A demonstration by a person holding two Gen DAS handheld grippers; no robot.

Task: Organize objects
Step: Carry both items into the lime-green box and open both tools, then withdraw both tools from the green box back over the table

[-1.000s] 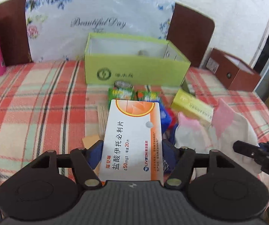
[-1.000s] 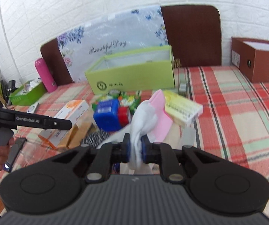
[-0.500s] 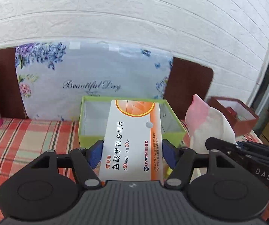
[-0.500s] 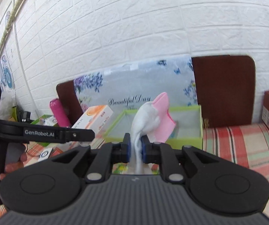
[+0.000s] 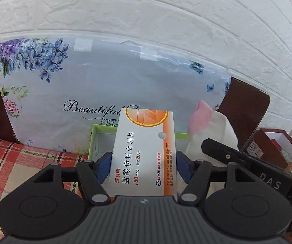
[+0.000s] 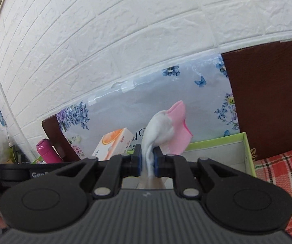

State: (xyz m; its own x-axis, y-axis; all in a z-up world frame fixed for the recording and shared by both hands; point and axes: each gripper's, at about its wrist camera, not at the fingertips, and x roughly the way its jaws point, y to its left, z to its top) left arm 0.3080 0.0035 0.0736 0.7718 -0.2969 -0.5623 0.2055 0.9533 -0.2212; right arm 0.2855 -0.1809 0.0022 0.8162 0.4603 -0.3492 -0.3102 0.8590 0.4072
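Note:
My left gripper (image 5: 144,162) is shut on a white and orange medicine box (image 5: 144,152), its blue pads pressing both long sides. The box hangs in the air just before the open green box (image 5: 97,140). My right gripper (image 6: 147,161) is shut on a white and pink cloth (image 6: 164,130), which stands up between the pads above the green box (image 6: 223,154). In the left wrist view the cloth (image 5: 211,126) and the right gripper's black body sit to the right of the medicine box. The medicine box (image 6: 113,145) also shows at the left of the right wrist view.
A floral "Beautiful Day" bag (image 5: 105,85) leans on brown chair backs (image 6: 268,93) against the white brick wall. A red plaid tablecloth (image 5: 13,162) covers the table. A brown box (image 5: 272,148) stands at the right, a pink bottle (image 6: 46,150) at the left.
Both grippers have lifted off the cluttered table and moved toward the green box, carrying the medicine box and the cloth. The pile of items has dropped out of view.

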